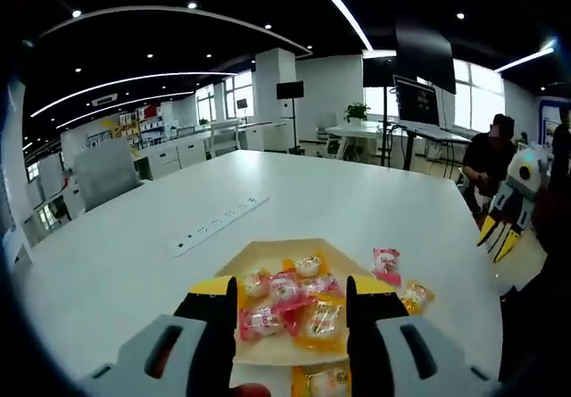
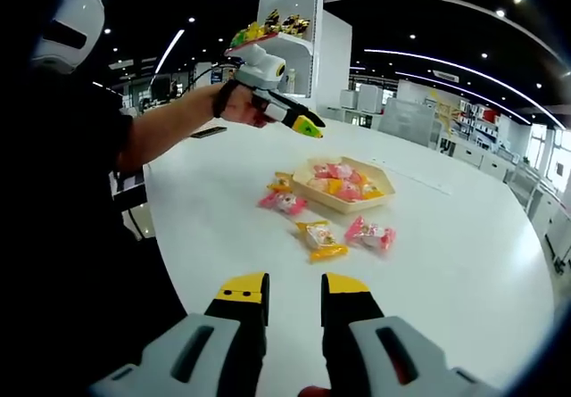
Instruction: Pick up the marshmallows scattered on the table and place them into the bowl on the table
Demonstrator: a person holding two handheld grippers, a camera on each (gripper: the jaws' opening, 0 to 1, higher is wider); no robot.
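left gripper (image 1: 290, 301) open and empty over the bowl (image 1: 234, 264), likely just dropping off. right gripper (image 2: 293, 292) open, empty, facing loose marshmallows (image 2: 321, 240) on the table (image 2: 464, 263).

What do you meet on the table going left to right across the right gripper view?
Pink marshmallow packet → yellow marshmallow packet → pink packet. Behind them sits the bowl, holding more packets.
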